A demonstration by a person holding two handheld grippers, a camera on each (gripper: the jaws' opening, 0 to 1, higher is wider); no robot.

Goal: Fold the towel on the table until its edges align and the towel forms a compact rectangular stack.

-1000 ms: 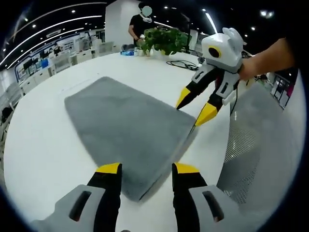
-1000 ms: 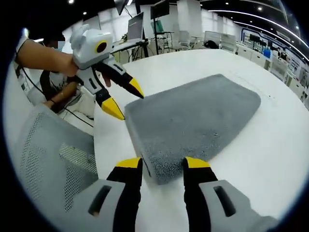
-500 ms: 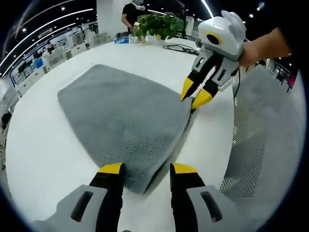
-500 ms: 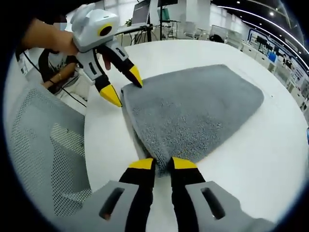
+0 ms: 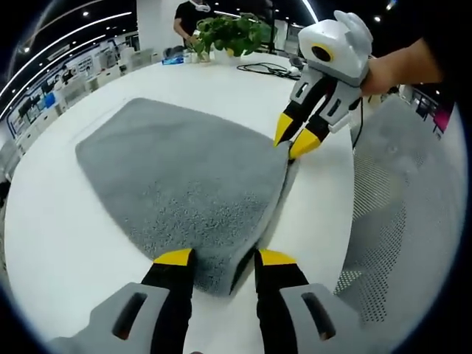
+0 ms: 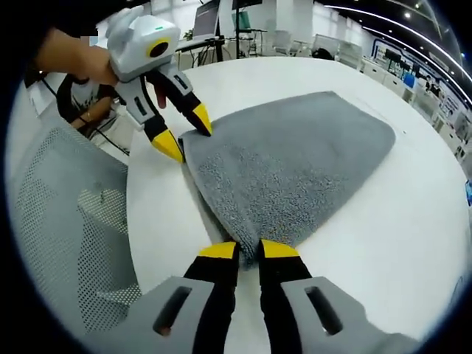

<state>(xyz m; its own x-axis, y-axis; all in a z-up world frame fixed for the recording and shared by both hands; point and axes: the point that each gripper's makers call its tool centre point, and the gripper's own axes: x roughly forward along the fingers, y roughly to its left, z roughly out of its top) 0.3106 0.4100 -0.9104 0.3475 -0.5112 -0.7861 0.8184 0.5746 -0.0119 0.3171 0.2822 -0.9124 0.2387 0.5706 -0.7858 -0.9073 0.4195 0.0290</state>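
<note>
- The grey towel lies flat on the white round table, already doubled over, with its layered edge running along the side nearest the two grippers.
- In the left gripper view, the left gripper rises from 6 o'clock; its yellow-tipped jaws stand a little apart, one on either side of the towel's near corner, and the corner sits between them. Whether they press the cloth cannot be told, as a gap shows beside the right jaw.
- In the same view, the right gripper comes in from 1 o'clock, held by a hand. Its tips are drawn close together on the towel's other near corner.
- In the right gripper view, the right gripper rises from 6 o'clock with its jaws nearly closed, clenched on the towel corner pinched between them.
- There the left gripper enters from 10 o'clock, its jaws spread on either side of the far corner of that same edge, the upper tip touching the cloth.
- A grey mesh chair back stands just beside the table edge at 3 o'clock in the left gripper view, and at 8 o'clock in the right gripper view.
- A green potted plant and a black cable sit on the table's far side at 12 o'clock, well apart from the towel.
</note>
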